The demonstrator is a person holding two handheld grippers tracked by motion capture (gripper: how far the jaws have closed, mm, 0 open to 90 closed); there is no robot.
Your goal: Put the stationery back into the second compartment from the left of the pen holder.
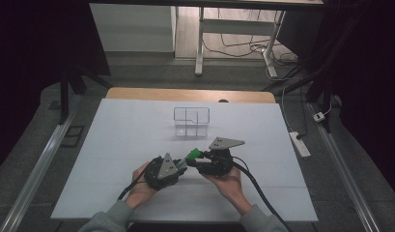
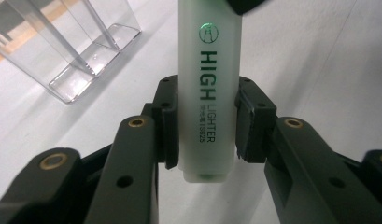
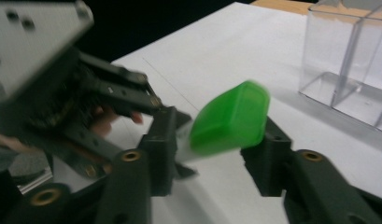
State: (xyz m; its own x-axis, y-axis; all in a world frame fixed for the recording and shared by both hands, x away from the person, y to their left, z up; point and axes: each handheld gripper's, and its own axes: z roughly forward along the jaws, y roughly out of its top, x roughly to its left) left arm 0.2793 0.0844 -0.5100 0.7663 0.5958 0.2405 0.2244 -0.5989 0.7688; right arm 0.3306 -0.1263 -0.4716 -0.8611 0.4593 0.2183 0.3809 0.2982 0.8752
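Note:
A pale highlighter (image 2: 207,93) printed "HIGHLIGHTER" is clamped by its body in my left gripper (image 2: 206,121), which is shut on it. Its green cap (image 1: 192,154) points toward my right gripper (image 1: 199,162) at the front middle of the table. In the right gripper view the green cap (image 3: 228,119) is blurred and lies between the jaws of my right gripper (image 3: 209,144). They stand apart on either side of it, with a small gap on the left. The left gripper (image 3: 86,107) is just behind the cap.
A clear plastic divided box (image 1: 191,121) stands upright at the table's middle, beyond both grippers, and appears as the box (image 2: 72,51) and the box (image 3: 347,60). A white sheet (image 1: 127,140) covers the table. A power strip (image 1: 300,144) lies off its right edge.

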